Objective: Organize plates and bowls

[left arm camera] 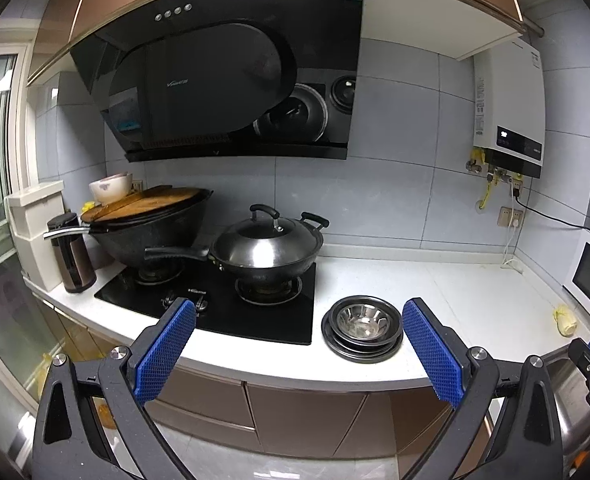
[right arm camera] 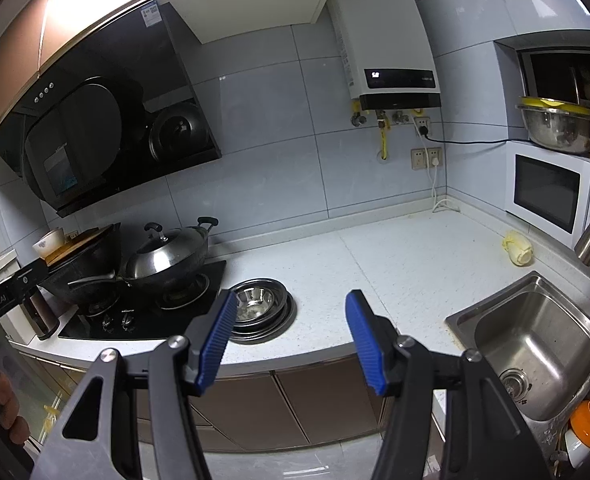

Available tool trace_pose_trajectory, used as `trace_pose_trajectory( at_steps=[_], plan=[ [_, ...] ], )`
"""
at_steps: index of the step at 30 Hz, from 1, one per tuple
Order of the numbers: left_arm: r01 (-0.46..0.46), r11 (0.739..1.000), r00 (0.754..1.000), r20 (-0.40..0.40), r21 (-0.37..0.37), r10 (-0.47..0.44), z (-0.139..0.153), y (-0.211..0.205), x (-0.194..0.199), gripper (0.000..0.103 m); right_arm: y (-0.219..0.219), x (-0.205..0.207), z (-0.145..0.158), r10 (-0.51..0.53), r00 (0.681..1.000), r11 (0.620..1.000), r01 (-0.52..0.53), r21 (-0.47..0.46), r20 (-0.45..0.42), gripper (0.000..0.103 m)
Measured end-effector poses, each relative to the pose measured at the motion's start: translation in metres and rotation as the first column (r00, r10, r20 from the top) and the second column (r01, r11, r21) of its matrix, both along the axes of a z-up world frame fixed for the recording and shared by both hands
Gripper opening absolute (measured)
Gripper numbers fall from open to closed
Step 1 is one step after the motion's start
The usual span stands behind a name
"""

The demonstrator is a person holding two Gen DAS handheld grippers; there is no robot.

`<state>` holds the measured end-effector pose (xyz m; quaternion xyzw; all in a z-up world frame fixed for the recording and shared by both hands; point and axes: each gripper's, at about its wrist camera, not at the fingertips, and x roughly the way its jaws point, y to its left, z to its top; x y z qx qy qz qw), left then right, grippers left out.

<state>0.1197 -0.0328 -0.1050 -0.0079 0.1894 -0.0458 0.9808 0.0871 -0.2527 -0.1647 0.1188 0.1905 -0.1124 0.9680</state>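
Both tongs hang spread and empty before the white surface (right arm camera: 395,264), short of its front edge. The left tongs (left arm camera: 299,344) and the right tongs (right arm camera: 291,332) face a stack of steel bowls and plates (left arm camera: 362,328) lying just ahead on the surface, between the left tongs' tips and beside the right tongs' left tip. Left of the stack sits the black stove (left arm camera: 215,304) with a lidded wok (left arm camera: 265,250). To the right of the right tongs are the sink (right arm camera: 535,344), a yellow cloth (right arm camera: 518,247) and a microwave (right arm camera: 547,192).
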Motion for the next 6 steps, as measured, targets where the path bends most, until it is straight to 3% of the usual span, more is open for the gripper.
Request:
trace_pose_trajectory(
  at_steps=[6],
  plan=[
    [0.027,0.999,0.999,0.018,0.023,-0.027,0.0003,-0.0051,-0.0031,0.102,-0.002,0.0004,-0.0008,-0.002,1.0,1.0,0.002,0.006,-0.001,0.055]
  ],
)
